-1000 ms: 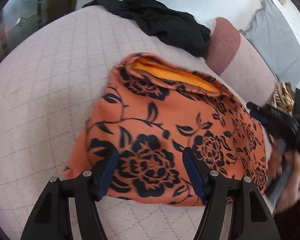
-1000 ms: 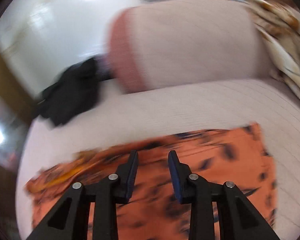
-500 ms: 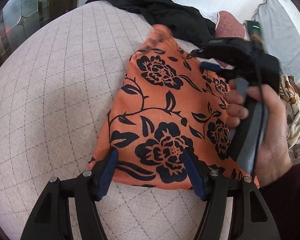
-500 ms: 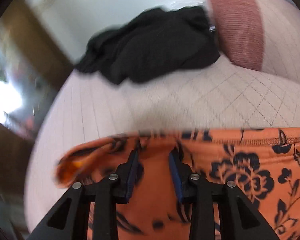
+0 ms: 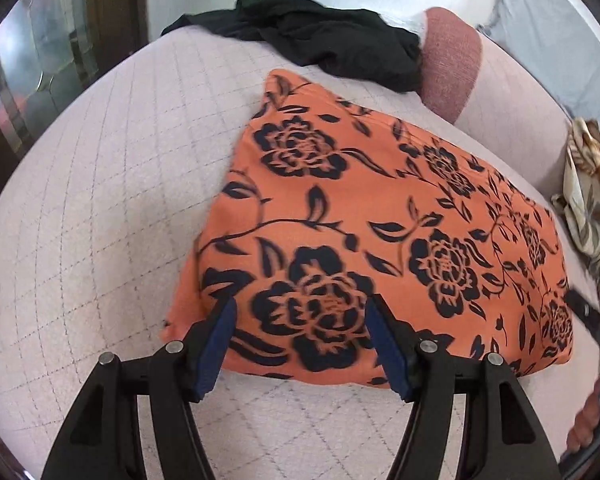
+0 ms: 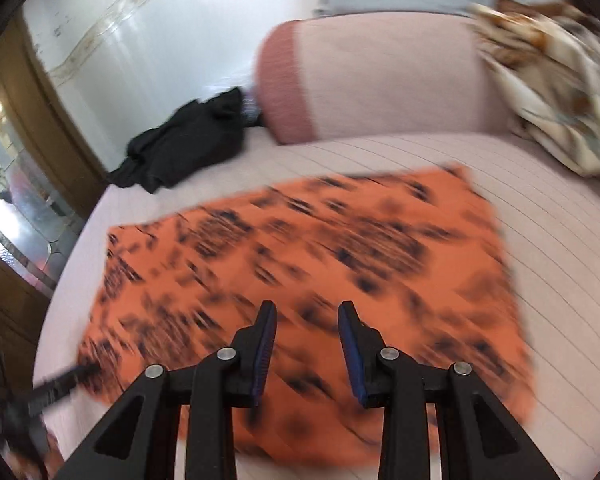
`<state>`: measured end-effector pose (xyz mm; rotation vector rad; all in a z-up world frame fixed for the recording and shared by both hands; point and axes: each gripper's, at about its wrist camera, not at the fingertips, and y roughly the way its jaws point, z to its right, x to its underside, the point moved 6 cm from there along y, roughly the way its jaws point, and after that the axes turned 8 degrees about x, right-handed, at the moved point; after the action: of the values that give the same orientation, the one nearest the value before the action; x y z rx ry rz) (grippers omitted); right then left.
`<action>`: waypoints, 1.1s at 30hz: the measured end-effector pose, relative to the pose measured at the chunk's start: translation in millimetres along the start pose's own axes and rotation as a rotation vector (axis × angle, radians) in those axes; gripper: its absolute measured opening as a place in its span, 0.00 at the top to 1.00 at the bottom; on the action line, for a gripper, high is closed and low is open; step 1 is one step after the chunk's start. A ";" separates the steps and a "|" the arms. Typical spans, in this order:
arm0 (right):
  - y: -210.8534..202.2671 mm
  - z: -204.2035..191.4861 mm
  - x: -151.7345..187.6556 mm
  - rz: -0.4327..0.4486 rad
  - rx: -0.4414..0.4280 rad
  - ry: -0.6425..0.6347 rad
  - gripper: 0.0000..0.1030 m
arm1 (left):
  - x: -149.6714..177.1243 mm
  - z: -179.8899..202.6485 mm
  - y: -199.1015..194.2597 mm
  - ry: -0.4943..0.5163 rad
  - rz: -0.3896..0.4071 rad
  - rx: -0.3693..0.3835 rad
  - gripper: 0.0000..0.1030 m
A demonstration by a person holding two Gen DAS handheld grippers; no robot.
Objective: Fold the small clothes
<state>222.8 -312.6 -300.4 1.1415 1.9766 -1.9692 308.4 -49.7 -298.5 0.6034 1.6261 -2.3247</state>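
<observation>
An orange garment with a black flower print (image 5: 372, 232) lies flat and folded on the pale quilted bed (image 5: 100, 216). My left gripper (image 5: 300, 312) hangs open over its near edge, blue pads on either side of a large printed flower, nothing pinched. In the right wrist view the garment (image 6: 340, 248) is motion-blurred. My right gripper (image 6: 307, 308) stands open above its near part, with a narrow gap and nothing in it. The right gripper also shows as a dark blur (image 5: 592, 320) at the garment's right corner, with a hand (image 5: 592, 420) below it.
A crumpled black garment (image 5: 324, 44) lies at the bed's far side beside a pink bolster (image 5: 452, 64). A cream and brown patterned cloth (image 5: 592, 200) is heaped on the right. A wooden frame with glass panes (image 5: 40, 72) borders the left.
The right gripper reached to the garment's far edge, then pulled back to the right. The yellow inner opening no longer shows and the garment lies flatter. The left gripper barely shifted.
</observation>
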 end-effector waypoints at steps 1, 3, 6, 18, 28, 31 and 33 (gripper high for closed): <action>-4.0 16.1 12.3 -0.006 0.016 0.012 0.65 | 0.2 4.3 1.2 0.014 0.003 -0.001 0.35; -3.3 41.4 33.0 -0.042 0.039 0.033 0.65 | 2.1 12.9 6.3 0.053 0.000 -0.017 0.34; 21.5 73.3 63.6 -0.162 0.065 0.101 0.65 | 6.2 18.4 24.0 0.144 -0.038 -0.097 0.27; -16.9 37.6 39.5 -0.027 -0.205 0.187 0.66 | -2.1 53.3 7.5 0.204 0.055 0.007 0.25; 21.6 -10.5 68.6 -0.199 -0.219 0.054 0.66 | 14.0 67.1 36.6 0.277 -0.048 -0.074 0.20; 3.5 -4.2 57.8 -0.120 -0.264 0.099 0.66 | 9.3 69.3 24.5 0.236 -0.009 -0.029 0.20; -2.4 -3.1 54.3 -0.092 -0.286 0.114 0.66 | 10.1 77.2 19.5 0.251 0.009 0.003 0.20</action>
<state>184.3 -287.2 -329.3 1.1310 2.3139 -1.6203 292.6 -128.3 -296.6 0.9345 1.7177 -2.3217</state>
